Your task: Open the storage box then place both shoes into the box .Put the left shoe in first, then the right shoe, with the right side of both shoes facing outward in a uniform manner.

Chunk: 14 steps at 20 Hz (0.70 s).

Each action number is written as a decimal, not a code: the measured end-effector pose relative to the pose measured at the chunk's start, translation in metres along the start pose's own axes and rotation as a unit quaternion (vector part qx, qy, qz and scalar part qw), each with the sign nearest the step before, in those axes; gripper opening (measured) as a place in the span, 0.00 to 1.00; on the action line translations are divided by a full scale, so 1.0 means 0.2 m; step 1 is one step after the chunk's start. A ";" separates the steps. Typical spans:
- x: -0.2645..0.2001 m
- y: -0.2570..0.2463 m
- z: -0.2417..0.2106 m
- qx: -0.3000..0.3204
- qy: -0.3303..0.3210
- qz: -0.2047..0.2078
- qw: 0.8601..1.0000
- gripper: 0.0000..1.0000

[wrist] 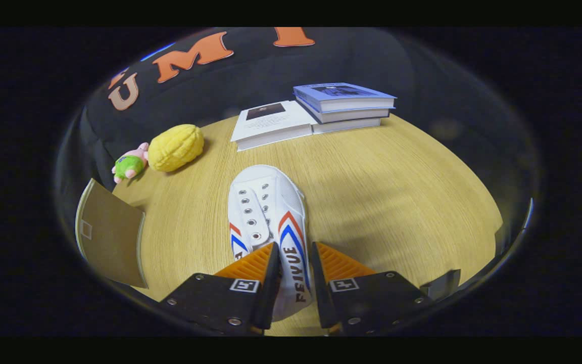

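Observation:
A white canvas shoe (265, 202) with red and blue stripes on its side points its toe away from me, over the round wooden table (397, 202). My gripper (295, 248) is shut on the shoe's right side wall near the heel, and that wall fills the gap between the fingers. Whether the shoe rests on the table or hangs just above it is unclear. A brown flap of the storage box (111, 237) stands to the left of the fingers, and the rest of the box is hidden.
Beyond the shoe, at the table's far edge, lie a white book (271, 124) and a stack of blue books (344, 103). A yellow plush (176, 147) and a small green and pink toy (130, 164) sit at the far left. A dark grey edge (442, 283) shows right of the fingers.

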State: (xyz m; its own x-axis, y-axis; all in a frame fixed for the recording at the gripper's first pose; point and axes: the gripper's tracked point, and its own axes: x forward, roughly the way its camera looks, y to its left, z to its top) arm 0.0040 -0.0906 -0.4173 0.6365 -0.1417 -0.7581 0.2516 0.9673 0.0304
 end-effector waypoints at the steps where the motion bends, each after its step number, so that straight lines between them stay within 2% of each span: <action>1: 0.00 0.00 0.00 -0.003 -0.002 -0.002 1.000 0.32; 3: -0.01 -0.02 0.01 -0.019 -0.014 -0.005 1.000 0.19; 6: -0.01 -0.03 0.04 0.011 -0.023 -0.007 1.000 0.01; 10: -0.10 -0.02 0.07 0.048 -0.036 -0.015 0.998 0.00; 14: -0.20 0.05 0.16 0.051 -0.053 -0.015 0.997 0.00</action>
State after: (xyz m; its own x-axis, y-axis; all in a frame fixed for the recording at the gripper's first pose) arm 0.0043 -0.0829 -0.3667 0.6996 -0.1979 -0.6866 0.3421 0.9364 0.0787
